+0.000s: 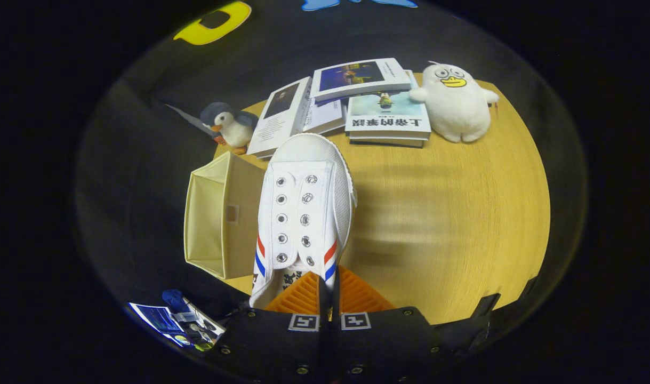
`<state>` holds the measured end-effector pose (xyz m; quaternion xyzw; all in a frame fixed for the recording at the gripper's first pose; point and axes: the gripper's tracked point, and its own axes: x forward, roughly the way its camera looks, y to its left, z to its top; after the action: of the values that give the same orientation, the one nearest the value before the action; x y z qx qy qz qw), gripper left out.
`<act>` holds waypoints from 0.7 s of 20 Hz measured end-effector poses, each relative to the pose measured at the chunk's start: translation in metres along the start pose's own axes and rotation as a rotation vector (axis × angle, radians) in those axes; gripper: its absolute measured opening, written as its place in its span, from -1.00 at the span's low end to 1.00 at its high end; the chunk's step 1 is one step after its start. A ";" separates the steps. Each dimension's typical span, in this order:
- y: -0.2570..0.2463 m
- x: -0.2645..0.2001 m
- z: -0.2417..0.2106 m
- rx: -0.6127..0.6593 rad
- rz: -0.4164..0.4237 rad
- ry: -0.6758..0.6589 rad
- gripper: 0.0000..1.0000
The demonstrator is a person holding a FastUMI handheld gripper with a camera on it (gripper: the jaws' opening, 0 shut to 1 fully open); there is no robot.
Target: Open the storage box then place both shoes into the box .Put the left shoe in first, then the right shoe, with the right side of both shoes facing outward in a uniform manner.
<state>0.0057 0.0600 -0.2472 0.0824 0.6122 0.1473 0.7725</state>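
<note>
Gripper [328, 290]: fingers drawn close together, pinching the heel-side rim of the white shoe between them; only a thin slit shows between the two.
White shoe [303, 208]: held up off the table, toe pointing toward 12 o'clock from the fingers, top side facing the camera. Rows of metal eyelets, no laces seen. Red and blue stripes on both flanks near the heel end.
Storage box [221, 216]: cream fabric, open, sitting at 9 to 10 o'clock of the shoe, on the table's corner. The shoe overlaps its right wall as seen from here; cannot tell whether they touch. Inside looks bare where visible.
Table [452, 213]: round-looking light wood top, wide bare stretch at 3 o'clock of the shoe.
Books [356, 98]: loose pile at 12 o'clock beyond the toe, some stacked, one lying open.
Penguin toy [229, 125]: small, at 11 o'clock, just beside the books, near the table's edge.
White duck plush [455, 104]: at 1 o'clock, upright, touching the right end of the book pile.
Printed papers [178, 322]: at 8 o'clock, low beside the gripper body, off the table.
</note>
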 end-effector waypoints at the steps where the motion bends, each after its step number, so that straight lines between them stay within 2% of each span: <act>1: 0.009 0.000 0.003 -0.017 -0.001 -0.003 -0.99; 7: 0.074 0.009 0.020 -0.106 0.026 -0.005 -0.99; 14: 0.157 0.040 0.032 -0.176 0.088 0.032 -0.99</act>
<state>0.0252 0.2226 -0.2283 0.0385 0.6048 0.2357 0.7598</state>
